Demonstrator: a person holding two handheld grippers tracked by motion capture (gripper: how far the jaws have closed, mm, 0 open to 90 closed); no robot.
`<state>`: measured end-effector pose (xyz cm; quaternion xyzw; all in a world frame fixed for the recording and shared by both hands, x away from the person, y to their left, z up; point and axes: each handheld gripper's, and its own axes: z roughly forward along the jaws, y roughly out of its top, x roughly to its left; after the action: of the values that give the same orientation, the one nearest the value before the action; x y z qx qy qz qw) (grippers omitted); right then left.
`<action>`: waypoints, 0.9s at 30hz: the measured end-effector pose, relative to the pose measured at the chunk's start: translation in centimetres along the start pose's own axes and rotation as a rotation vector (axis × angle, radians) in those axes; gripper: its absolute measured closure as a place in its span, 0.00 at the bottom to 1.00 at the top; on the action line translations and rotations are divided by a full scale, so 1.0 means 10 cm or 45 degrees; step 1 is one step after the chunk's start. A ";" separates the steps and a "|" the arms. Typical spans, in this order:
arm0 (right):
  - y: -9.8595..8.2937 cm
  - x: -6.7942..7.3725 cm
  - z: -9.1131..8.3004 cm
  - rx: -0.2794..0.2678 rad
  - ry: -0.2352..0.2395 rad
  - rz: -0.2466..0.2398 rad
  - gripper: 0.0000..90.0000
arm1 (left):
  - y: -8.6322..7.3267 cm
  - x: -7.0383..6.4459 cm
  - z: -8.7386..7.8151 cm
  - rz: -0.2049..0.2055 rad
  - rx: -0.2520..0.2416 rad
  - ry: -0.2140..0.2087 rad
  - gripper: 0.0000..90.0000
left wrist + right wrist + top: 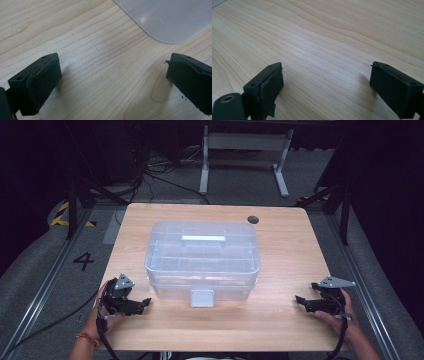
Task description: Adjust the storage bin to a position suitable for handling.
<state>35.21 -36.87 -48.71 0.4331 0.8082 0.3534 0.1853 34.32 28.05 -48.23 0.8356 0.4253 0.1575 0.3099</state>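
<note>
Left gripper (113, 77): jaws spread wide, nothing between them but bare wood grain. Both black pads sit low over the table (280, 320); from the left gripper view I cannot tell for certain whether they touch the surface or ride just above it. Beyond the jaws, at the upper right of that view, a rounded corner of the translucent storage box (167, 17) rests on the wood, apart from both pads.

Right gripper (325, 82): jaws likewise parted, empty, wood grain only between them.

High view: left gripper (137, 304) lies near the table's front left, held in the person's left hand (102, 312), jaw tips pointing inward toward the box's near left corner, close to it but not in contact. Right gripper (304, 301) lies near the front right in the right hand (340, 317), tips also pointing inward, well apart from the box.

Storage box (202, 260): clear plastic, lid on, stands mid-table between the two grippers. A pale handle (203, 238) lies flat on the lid; a front latch (202, 297) hangs at the middle of the near wall, facing the person.

A small dark round hole (253, 219) sits near the table's far edge.
</note>
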 end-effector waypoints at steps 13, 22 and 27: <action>-0.01 -0.01 -0.02 0.004 -0.002 0.003 0.14 | -0.02 0.01 -0.02 0.014 -0.003 -0.014 0.00; 0.01 0.01 -0.06 -0.026 -0.019 -0.031 0.32 | -0.01 0.00 -0.01 0.001 -0.002 -0.017 0.01; 0.10 0.06 -0.14 -0.099 0.028 -0.038 0.32 | -0.02 0.00 -0.01 -0.002 -0.008 -0.014 0.01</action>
<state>34.63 -36.59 -47.00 0.4094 0.8024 0.3864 0.1982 34.12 28.15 -48.26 0.8352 0.4237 0.1542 0.3149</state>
